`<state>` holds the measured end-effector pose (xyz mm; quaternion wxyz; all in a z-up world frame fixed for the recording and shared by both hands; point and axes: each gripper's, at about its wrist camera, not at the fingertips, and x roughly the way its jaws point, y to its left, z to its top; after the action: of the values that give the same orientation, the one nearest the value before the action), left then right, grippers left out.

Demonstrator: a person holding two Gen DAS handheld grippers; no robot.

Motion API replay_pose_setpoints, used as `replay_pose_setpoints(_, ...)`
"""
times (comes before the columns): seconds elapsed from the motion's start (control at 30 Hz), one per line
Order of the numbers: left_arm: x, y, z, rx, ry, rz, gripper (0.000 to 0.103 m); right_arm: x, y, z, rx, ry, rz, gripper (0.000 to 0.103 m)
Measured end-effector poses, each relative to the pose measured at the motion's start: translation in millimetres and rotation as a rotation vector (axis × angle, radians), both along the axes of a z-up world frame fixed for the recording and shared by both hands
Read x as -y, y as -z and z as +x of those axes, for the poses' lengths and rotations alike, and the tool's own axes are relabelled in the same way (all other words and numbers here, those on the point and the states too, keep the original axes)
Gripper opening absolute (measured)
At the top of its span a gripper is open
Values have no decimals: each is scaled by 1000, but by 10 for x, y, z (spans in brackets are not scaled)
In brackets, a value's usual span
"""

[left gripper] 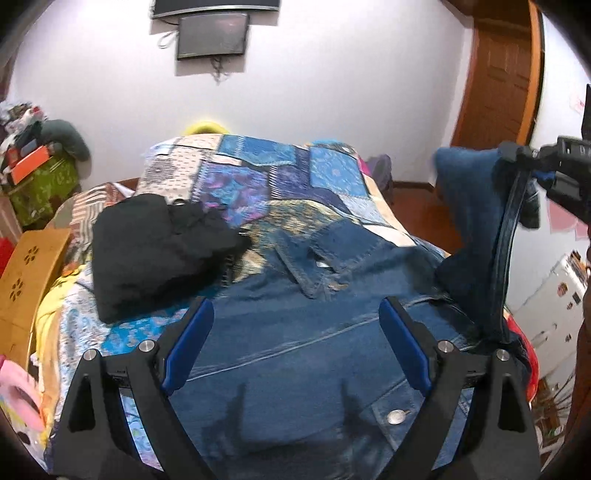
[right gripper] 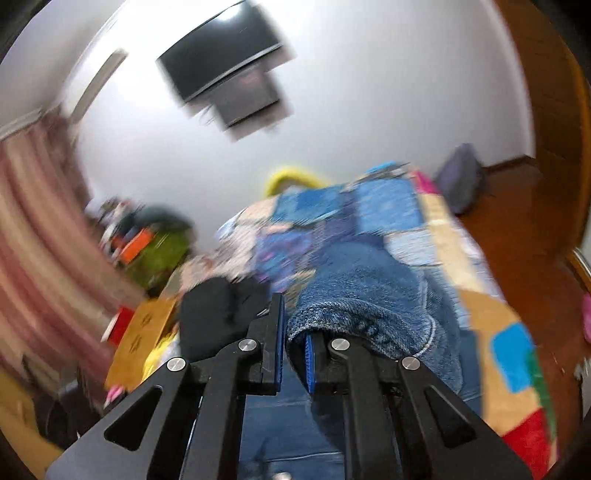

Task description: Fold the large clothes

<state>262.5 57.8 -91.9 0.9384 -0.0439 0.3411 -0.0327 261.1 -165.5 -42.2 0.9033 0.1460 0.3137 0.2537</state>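
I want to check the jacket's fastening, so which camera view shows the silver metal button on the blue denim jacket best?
The left wrist view: the silver metal button sits sharp on the spread blue denim jacket. The blurred right wrist view shows only a lifted denim fold, with the button not clearly visible.

Left wrist view: looks from just above the near end of the bed (left gripper: pixel 236 192), level, along its length toward the white wall (left gripper: pixel 332 92); the denim jacket (left gripper: pixel 295 362) on the bed lies close under the lens.
Right wrist view: from the same end of the bed (right gripper: pixel 480 314), raised, tilted and blurred, facing the same wall (right gripper: pixel 369 110).
Shared: bed, jacket (right gripper: pixel 369 288), black clothes (left gripper: pixel 155 251) (right gripper: pixel 214 317), wall screens (left gripper: pixel 212 35) (right gripper: pixel 221 62), wooden door (left gripper: pixel 502 74) (right gripper: pixel 546 110).
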Motion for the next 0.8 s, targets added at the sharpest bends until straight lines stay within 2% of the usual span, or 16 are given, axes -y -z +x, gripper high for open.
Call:
replay_pose_setpoints(0.13, -393, -21, -145, 16, -70, -3, 91, -678, 361, -17, -76, -148, -87, 8)
replay_pose_setpoints(0.3, -840, 76, -300, -6, -135, -31, 91, -1471, 1164, 99, -301, -343, -280, 8)
replay_pose_setpoints(0.4, -1047, 220, -373, -42, -172, -58, 91, -1625, 1558, 8, -398, -417, -369, 8)
replay_pose_setpoints(0.53, -1183, 452, -425, -110, -187, -91, 91, -1683, 1786, -92, -463, -445, -424, 9)
replay_pose_setpoints(0.6, -1186, 516, -435, -129, -188, -92, 91, -1718, 1825, -159, -508, -447, -469, 12)
replay_pose_setpoints(0.67, -1144, 567, -426, -145, -180, -85, 91, -1691, 1801, -182, -539, -464, -464, 27)
replay_pose_setpoints(0.77, -1048, 565, -447, -144, -165, -74, 91, -1592, 1628, -197, -536, -468, -419, 45)
replay_pose_setpoints(0.8, -996, 556, -440, -143, -156, -67, 91, -1544, 1558, -201, -520, -459, -405, 46)
